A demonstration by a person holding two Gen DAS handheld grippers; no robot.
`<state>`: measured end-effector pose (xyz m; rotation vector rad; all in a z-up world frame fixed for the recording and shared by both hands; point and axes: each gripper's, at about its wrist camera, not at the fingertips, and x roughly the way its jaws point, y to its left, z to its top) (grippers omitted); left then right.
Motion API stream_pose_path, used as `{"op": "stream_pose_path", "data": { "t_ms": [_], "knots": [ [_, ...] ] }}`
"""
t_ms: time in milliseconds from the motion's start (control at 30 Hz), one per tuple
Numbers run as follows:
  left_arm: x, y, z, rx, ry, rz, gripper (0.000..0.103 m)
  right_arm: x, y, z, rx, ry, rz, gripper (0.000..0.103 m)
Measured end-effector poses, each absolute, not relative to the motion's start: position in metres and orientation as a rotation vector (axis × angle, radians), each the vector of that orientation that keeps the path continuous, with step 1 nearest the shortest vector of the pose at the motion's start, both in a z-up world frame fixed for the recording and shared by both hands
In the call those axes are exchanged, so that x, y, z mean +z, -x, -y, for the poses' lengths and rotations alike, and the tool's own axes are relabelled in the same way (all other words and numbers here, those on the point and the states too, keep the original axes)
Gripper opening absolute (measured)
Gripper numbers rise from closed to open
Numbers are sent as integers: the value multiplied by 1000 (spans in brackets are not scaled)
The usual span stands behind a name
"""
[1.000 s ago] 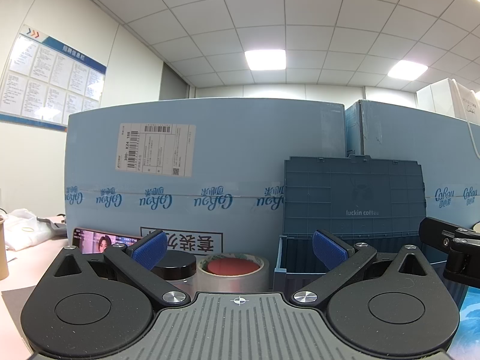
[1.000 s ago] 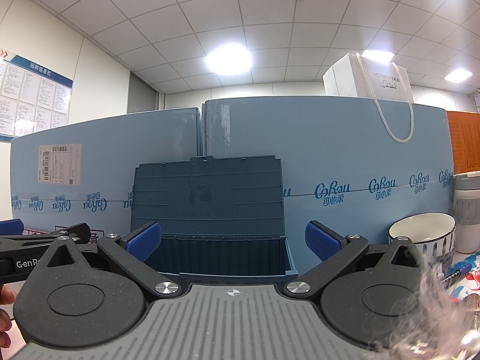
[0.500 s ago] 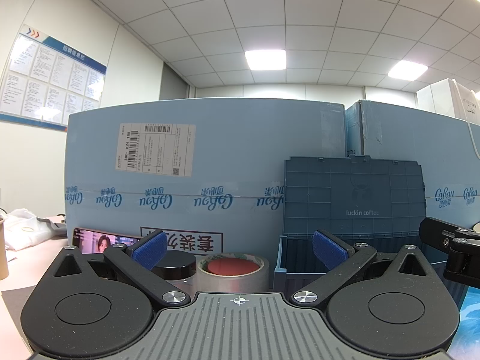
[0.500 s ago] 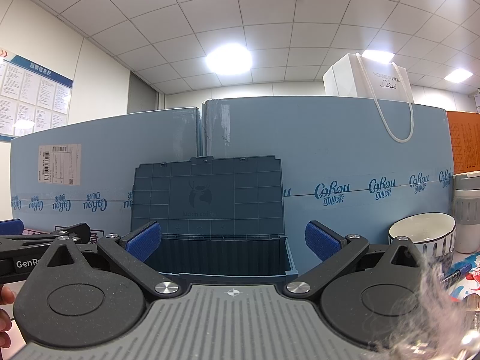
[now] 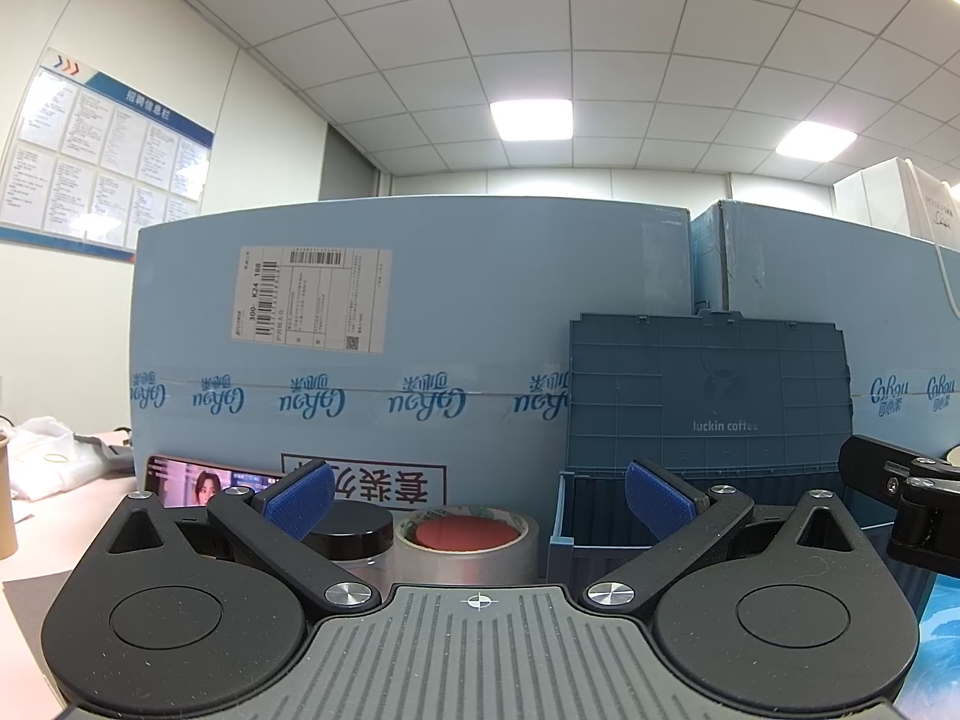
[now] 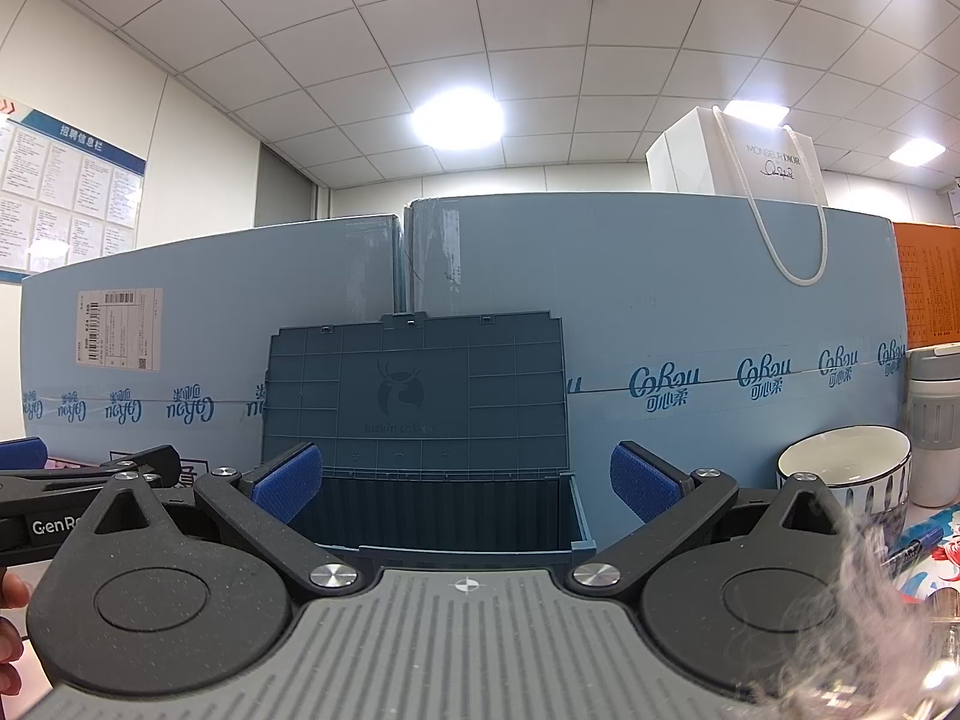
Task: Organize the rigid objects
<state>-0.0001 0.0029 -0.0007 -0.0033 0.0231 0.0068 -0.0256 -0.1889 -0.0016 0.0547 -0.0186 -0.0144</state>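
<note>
Both pairs of tongs are held low over the bench, level and pointing toward the blue cartons along the back edge, and both are released with nothing between the blue pads.

The left tongs point(image 5: 477, 501) look straight at a roll of silver tape point(image 5: 467, 546) lying flat, its hole facing up and showing something red inside. It sits dead ahead between the spread fingers, slightly toward the left one. Just beside it on its left stands a black-lidded jar point(image 5: 354, 531), partly hidden behind the left pad; whether jar and tape touch I cannot tell. To the right of the tape, close by, is the dark blue Luckin Coffee storage crate point(image 5: 600, 534), lid point(image 5: 708, 390) swung upright against the cartons.

The right tongs point(image 6: 462, 483) face that same crate point(image 6: 444, 516) squarely, its open mouth centred between their fingers. A white bowl point(image 6: 843, 468) stands off to their right, toward the right end of the bench, with a grey tumbler point(image 6: 936, 426) behind it.

So I would judge the tape belongs to the left hand: a straight push forward brings it between the pads, then a short carry rightward reaches the crate. Being round, the roll has no long axis to line up with. The neighbouring jar could get nudged by the left finger.
</note>
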Motion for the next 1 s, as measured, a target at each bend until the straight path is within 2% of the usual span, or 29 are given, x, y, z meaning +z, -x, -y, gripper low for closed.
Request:
{"op": "stream_pose_path", "data": {
  "t_ms": [1000],
  "knots": [
    [-1,0,-5,-40,19,-24,103,-2,25,189,-10,-57,14,103]
  ]
}}
